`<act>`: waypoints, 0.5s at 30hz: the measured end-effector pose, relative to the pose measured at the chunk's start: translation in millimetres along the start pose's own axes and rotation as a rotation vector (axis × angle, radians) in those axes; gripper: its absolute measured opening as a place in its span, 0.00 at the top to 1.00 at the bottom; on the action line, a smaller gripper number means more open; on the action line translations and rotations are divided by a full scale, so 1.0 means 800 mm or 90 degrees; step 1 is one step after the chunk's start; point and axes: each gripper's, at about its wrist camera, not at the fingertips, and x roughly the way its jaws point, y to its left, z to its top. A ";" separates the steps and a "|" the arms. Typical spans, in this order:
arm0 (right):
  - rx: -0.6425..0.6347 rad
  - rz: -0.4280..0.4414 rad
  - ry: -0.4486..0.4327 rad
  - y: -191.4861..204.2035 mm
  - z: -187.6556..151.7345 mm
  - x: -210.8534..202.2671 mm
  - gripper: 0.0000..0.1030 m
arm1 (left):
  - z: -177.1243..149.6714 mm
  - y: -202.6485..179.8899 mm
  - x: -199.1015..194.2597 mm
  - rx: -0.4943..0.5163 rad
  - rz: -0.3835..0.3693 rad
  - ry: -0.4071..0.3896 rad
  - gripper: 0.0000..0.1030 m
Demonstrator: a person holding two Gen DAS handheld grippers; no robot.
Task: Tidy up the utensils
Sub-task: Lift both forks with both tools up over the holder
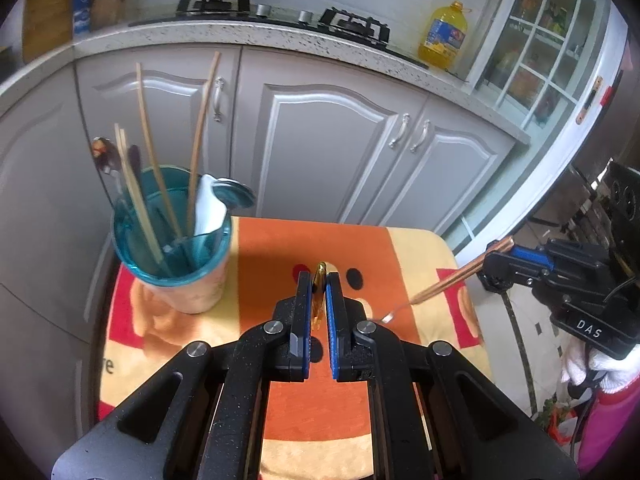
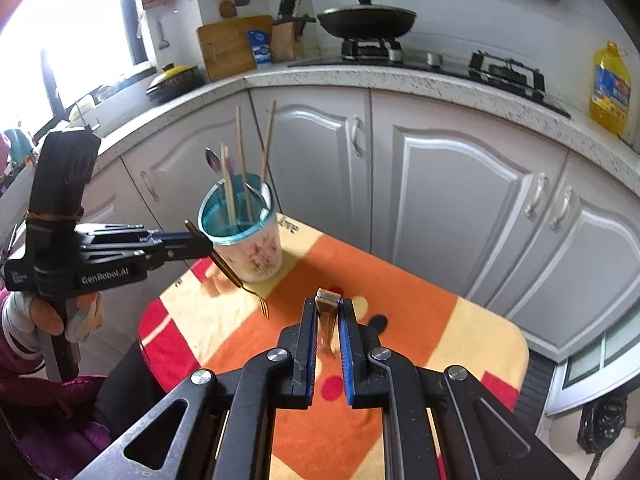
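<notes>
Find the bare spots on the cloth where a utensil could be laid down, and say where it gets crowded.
Free: the orange and cream cloth right of the cup, towards the cabinets, and its near middle. Crowded: inside the cup, full of chopsticks and spoons, and beside it, where the left claw holds a fork.

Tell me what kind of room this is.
A home kitchen, most likely: a gas stove with a black pan sits on a speckled counter above grey cabinet doors, and a cutting board leans against the wall.
</notes>
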 end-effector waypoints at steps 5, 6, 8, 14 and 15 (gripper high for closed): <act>-0.025 0.011 -0.020 0.023 0.025 -0.009 0.91 | 0.005 0.011 -0.020 -0.005 0.011 -0.018 0.95; -0.032 0.014 -0.026 0.029 0.031 -0.012 0.91 | 0.006 0.013 -0.024 -0.006 0.012 -0.021 0.95; -0.041 0.018 -0.035 0.038 0.041 -0.016 0.91 | 0.008 0.018 -0.030 -0.007 0.013 -0.028 0.95; -0.063 0.024 -0.056 0.062 0.069 -0.023 0.91 | 0.019 0.037 -0.057 -0.014 0.022 -0.056 0.95; -0.069 0.030 -0.061 0.068 0.076 -0.024 0.91 | 0.021 0.041 -0.061 -0.018 0.023 -0.060 0.95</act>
